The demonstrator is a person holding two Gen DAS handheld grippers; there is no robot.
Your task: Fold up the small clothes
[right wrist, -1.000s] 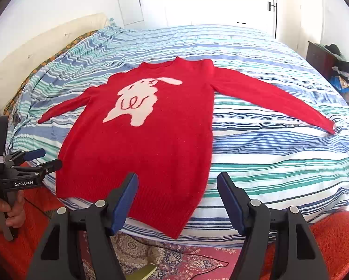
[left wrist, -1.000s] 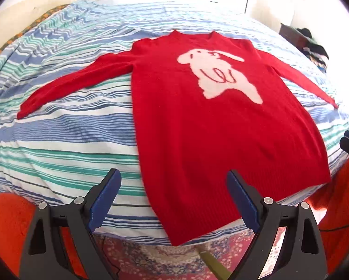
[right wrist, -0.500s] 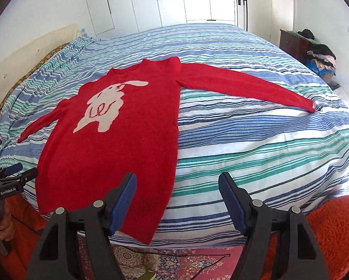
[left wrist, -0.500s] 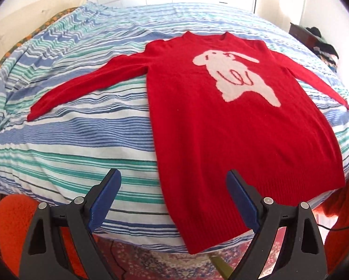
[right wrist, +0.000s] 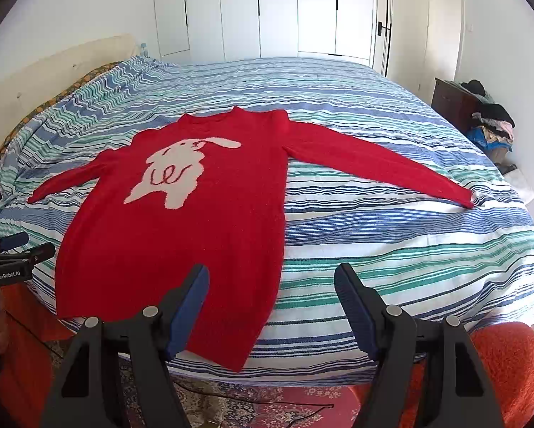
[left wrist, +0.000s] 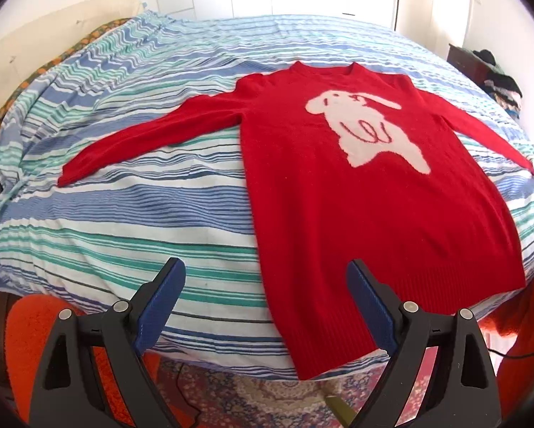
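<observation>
A red sweater (left wrist: 367,214) with a white rabbit motif lies flat, face up, on the striped bed (left wrist: 124,214), both sleeves spread out; its hem hangs at the near edge. It also shows in the right wrist view (right wrist: 195,235). My left gripper (left wrist: 265,278) is open and empty, held off the near bed edge, by the hem's left corner. My right gripper (right wrist: 271,278) is open and empty, held off the near edge, by the hem's right corner. The left gripper also shows at the left edge of the right wrist view (right wrist: 13,249).
White wardrobe doors (right wrist: 267,10) stand behind the bed. A dark cabinet with a heap of clothes (right wrist: 488,125) is at the right. Orange fabric (right wrist: 506,363) and a patterned rug (left wrist: 252,396) lie below the bed edge. A pillow (right wrist: 53,67) lies at the left.
Both grippers have risen and tilted up, so more of the bed and the wardrobe shows. The left has swung left and the right has swung right. The sweater has not moved.
</observation>
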